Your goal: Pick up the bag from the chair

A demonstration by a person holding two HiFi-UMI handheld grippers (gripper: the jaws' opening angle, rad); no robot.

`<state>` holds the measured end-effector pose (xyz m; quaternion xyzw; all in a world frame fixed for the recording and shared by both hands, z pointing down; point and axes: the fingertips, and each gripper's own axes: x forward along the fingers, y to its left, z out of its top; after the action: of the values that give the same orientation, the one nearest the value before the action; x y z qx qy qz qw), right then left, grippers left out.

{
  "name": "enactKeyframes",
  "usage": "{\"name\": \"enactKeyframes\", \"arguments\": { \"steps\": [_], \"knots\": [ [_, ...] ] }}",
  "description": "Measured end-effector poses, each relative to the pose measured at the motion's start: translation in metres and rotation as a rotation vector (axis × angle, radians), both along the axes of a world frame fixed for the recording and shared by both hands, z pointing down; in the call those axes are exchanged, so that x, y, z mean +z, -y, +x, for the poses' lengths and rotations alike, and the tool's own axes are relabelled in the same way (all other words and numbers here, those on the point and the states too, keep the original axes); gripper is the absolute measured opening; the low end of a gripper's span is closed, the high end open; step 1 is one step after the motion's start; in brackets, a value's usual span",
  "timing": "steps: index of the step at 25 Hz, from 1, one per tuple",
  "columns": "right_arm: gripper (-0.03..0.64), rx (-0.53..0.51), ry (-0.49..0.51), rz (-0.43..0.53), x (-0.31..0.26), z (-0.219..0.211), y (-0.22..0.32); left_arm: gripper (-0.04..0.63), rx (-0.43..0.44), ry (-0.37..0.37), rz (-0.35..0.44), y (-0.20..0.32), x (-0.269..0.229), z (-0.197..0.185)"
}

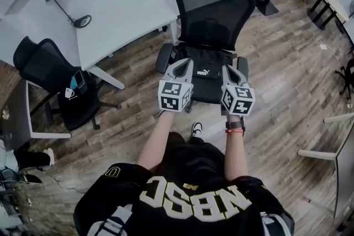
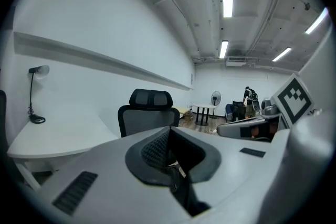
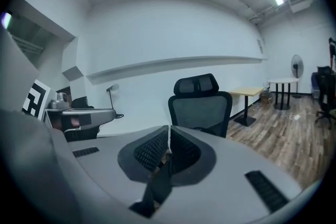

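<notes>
Black bag (image 1: 206,72) is sitting on chair (image 1: 214,14) seat, contents unseen; L gripper (image 1: 184,63) & R gripper (image 1: 228,69) are hovering over it, jaws clenched, empty.

Armrests (image 1: 164,58) flank bag (image 1: 203,72), desk (image 1: 121,8) left, open floor (image 1: 287,80) right

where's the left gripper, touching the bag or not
Cannot tell. Looking down, the head view puts the left gripper over the black bag, height gap unreadable; the left gripper view shows shut jaws, no bag.
</notes>
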<state>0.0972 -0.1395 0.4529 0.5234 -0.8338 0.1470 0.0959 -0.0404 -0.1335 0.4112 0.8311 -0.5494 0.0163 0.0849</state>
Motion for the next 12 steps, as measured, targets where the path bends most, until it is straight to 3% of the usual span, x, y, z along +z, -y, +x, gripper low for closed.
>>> {"name": "enactKeyframes", "arguments": {
  "steps": [12],
  "knots": [
    [0.063,-0.038,0.016,-0.242,0.098,0.010,0.061,0.015,0.039,0.013,-0.200,0.068,0.085,0.018]
  ]
}}
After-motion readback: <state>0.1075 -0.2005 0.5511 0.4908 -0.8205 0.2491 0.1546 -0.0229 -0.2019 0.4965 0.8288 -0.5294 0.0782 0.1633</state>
